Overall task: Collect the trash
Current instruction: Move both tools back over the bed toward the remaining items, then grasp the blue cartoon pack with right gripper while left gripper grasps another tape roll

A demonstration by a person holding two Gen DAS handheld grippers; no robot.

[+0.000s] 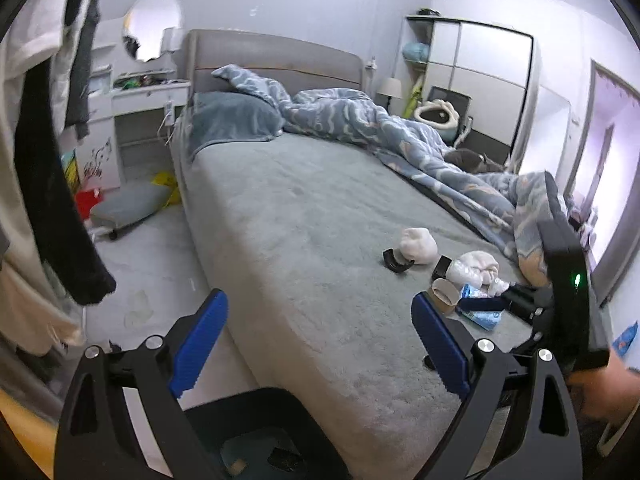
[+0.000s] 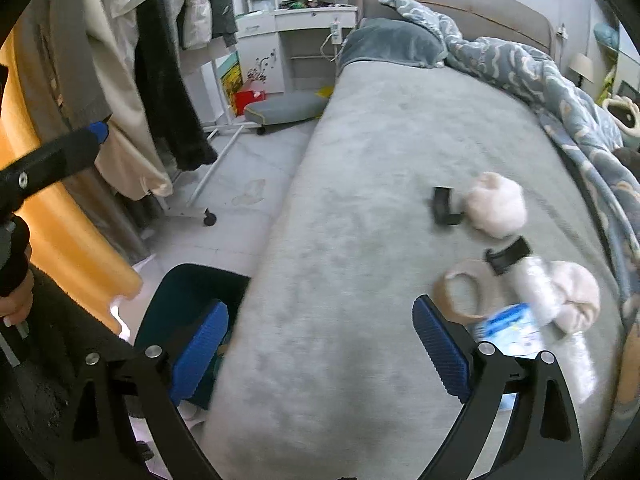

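Blue-padded and spread wide, my left hand-held gripper (image 1: 320,344) hangs over the near corner of the bed (image 1: 304,216) with nothing between its jaws; below it, beside the bed, stands a dark blue bin (image 2: 192,292). Equally wide and empty, my right hand-held gripper (image 2: 320,352) points down at the grey bedcover.

Trash lies in a loose cluster toward the right side of the mattress. A cardboard tape roll (image 2: 460,292) sits just ahead of my right gripper's right pad, touching a blue-and-white wrapper (image 2: 508,330). Beside them lies a clear plastic bottle (image 2: 540,292) with a black piece (image 2: 507,255) at its far end, and a crumpled white wad (image 2: 576,296) presses against it. Farther up the bed rests a second white wad (image 2: 496,204), with a black curved clip (image 2: 444,206) just beside it.

A rumpled blue patterned duvet (image 1: 384,128) runs along the far side of the mattress, close behind the trash, and a blue-grey pillow (image 1: 232,120) lies at the headboard.

On the left, clothes (image 2: 160,60) hang from a wheeled rack (image 2: 200,204), crowding the narrow strip of floor (image 1: 152,264) between rack and bed. A grey cushioned stool (image 2: 284,110) and a red box (image 2: 248,98) sit on the floor before a white bench (image 2: 300,16) with a round mirror (image 1: 152,26) above. A wardrobe (image 1: 480,80) stands beyond the bed.
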